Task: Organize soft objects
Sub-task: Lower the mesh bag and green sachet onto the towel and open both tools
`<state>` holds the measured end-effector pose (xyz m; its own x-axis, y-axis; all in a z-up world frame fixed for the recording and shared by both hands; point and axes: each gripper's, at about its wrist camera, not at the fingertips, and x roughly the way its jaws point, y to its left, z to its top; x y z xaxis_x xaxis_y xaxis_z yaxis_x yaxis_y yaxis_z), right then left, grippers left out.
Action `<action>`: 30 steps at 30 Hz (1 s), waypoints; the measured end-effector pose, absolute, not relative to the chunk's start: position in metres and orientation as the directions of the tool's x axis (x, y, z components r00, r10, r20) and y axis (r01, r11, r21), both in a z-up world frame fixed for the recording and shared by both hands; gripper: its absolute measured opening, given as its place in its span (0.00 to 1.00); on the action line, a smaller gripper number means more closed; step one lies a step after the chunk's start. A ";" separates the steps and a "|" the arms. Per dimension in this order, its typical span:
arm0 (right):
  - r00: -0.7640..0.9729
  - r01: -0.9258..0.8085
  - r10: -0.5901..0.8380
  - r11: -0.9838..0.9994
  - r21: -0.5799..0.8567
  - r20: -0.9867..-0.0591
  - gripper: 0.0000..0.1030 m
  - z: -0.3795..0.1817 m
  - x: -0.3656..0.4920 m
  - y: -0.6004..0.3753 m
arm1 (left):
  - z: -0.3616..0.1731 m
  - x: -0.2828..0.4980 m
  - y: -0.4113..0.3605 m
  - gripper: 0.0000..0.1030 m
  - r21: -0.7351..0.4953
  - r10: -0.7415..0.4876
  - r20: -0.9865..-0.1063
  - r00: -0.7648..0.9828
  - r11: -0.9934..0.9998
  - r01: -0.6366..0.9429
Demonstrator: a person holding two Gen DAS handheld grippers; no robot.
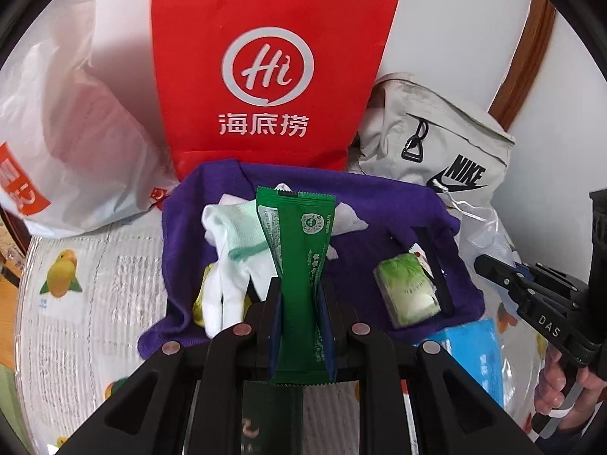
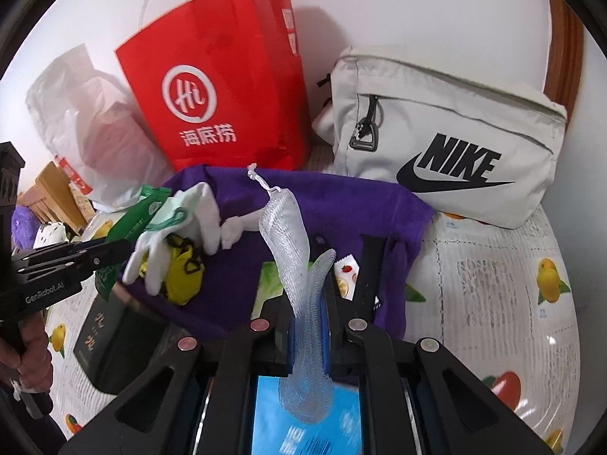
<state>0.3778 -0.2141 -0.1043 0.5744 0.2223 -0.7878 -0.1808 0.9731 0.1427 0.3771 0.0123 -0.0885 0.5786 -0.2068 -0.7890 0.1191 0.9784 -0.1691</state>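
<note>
My left gripper (image 1: 299, 295) is shut on a green sachet (image 1: 299, 250) and holds it upright above a purple cloth (image 1: 379, 204). On the cloth lie white gloves (image 1: 231, 250), a yellow pouch (image 2: 182, 273) and a green-white tissue pack (image 1: 411, 290). My right gripper (image 2: 309, 299) is shut on a clear mesh net bag (image 2: 288, 235), its drawstring end raised over the purple cloth (image 2: 341, 204). The left gripper (image 2: 110, 254) with the sachet (image 2: 140, 208) shows at the left of the right wrist view. The right gripper (image 1: 489, 267) shows at the right of the left wrist view.
A red paper bag (image 1: 265, 76) and a white plastic bag (image 1: 76, 132) stand against the wall. A beige Nike bag (image 2: 447, 144) lies at the right. A black box (image 2: 114, 341) and a blue pack (image 2: 303, 424) lie near me on the fruit-print tablecloth (image 2: 493, 284).
</note>
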 end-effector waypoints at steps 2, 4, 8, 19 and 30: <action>0.563 -0.179 0.225 0.973 0.148 -0.795 0.10 -0.110 0.389 -0.216 | -0.090 0.384 0.010 0.17 -0.183 -0.217 -0.788 0.576 0.976 0.118; 0.548 -0.176 0.227 0.972 0.154 -0.805 0.10 -0.117 0.400 -0.219 | -0.092 0.391 0.007 0.17 -0.187 -0.225 -0.791 0.570 0.974 0.125; 0.519 -0.172 0.229 0.972 0.162 -0.823 0.10 -0.133 0.416 -0.222 | -0.100 0.402 0.004 0.17 -0.180 -0.213 -0.804 0.555 0.977 0.114; 0.443 -0.177 0.260 0.964 0.200 -0.858 0.18 -0.163 0.443 -0.222 | -0.117 0.419 -0.003 0.18 -0.204 -0.234 -0.814 0.531 0.972 0.115; 0.489 -0.218 0.261 0.961 0.173 -0.832 0.63 -0.149 0.433 -0.221 | -0.130 0.430 -0.018 0.21 -0.197 -0.237 -0.830 0.506 0.972 0.131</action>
